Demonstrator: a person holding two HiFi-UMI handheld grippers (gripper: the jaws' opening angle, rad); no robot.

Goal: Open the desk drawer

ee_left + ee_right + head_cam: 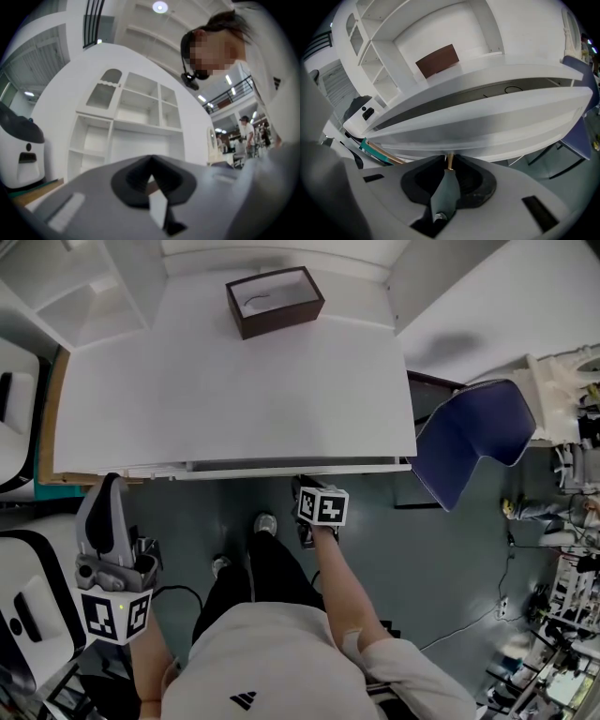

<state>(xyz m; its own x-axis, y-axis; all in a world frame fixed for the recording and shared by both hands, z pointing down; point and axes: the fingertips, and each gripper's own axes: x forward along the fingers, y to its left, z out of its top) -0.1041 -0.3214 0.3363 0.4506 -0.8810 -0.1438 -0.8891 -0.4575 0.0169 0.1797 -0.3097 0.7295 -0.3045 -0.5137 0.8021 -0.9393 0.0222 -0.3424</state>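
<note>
The white desk point(234, 381) has a shallow drawer point(281, 468) under its front edge. In the right gripper view the drawer front point(487, 126) stands a little out from the desk, and a dark gap above it shows the inside. A small brass knob point(450, 161) sticks out of the drawer front. My right gripper point(450, 158) is shut on that knob, and in the head view it point(304, 487) sits just under the desk edge. My left gripper point(111, 486) is held low at the left, away from the desk, with its jaws together and nothing in them point(151, 158).
A brown open box point(274, 301) sits at the back of the desk. A blue chair point(469, 437) stands to the desk's right. White shelving point(126, 126) rises behind the desk. A white machine point(19, 615) is at the left. The person's feet point(265, 521) are below the drawer.
</note>
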